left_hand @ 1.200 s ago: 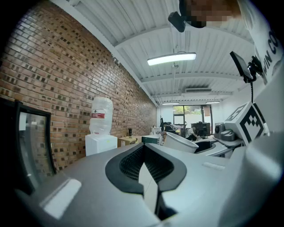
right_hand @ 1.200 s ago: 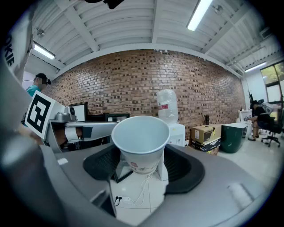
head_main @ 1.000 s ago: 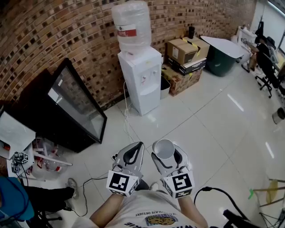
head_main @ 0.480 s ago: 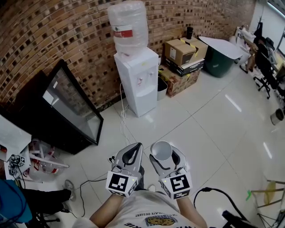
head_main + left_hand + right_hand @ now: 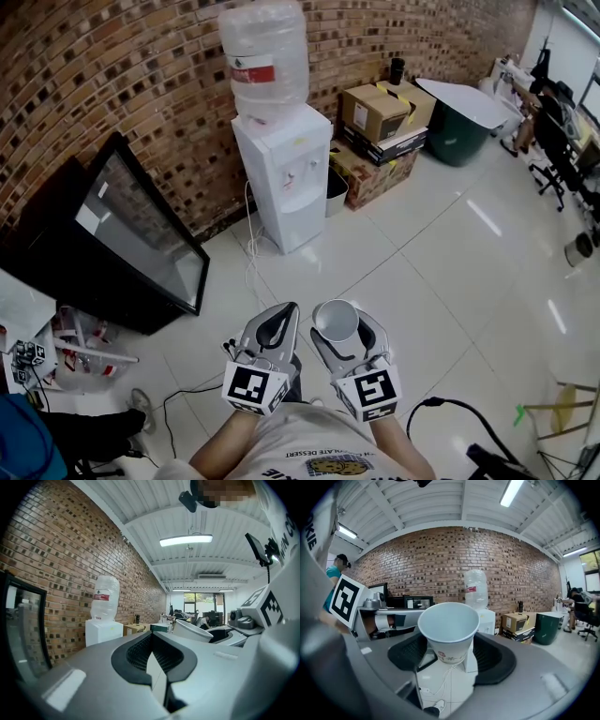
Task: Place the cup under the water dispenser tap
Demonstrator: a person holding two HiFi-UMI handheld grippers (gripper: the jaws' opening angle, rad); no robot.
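A white paper cup [image 5: 336, 321] stands upright between the fingers of my right gripper [image 5: 343, 330], which is shut on it. In the right gripper view the cup [image 5: 449, 634] fills the centre, its empty mouth facing up, and the gripper [image 5: 450, 657] clasps its lower part. The white water dispenser [image 5: 281, 173], with a clear bottle [image 5: 264, 61] on top, stands against the brick wall well ahead, far from the cup. Its taps [image 5: 305, 174] face the room. My left gripper [image 5: 273, 330] is beside the right one, shut and holding nothing; its pads [image 5: 140, 653] meet.
A black-framed glass panel [image 5: 131, 234] leans on the wall left of the dispenser. A small bin [image 5: 336, 187], cardboard boxes [image 5: 380, 112] and a green bin [image 5: 464, 127] sit to its right. A white cable [image 5: 251, 258] trails over the tiled floor before it.
Both grippers have come forward toward the dispenser, which now looks slightly nearer and further left. The cup stays held in the right gripper.
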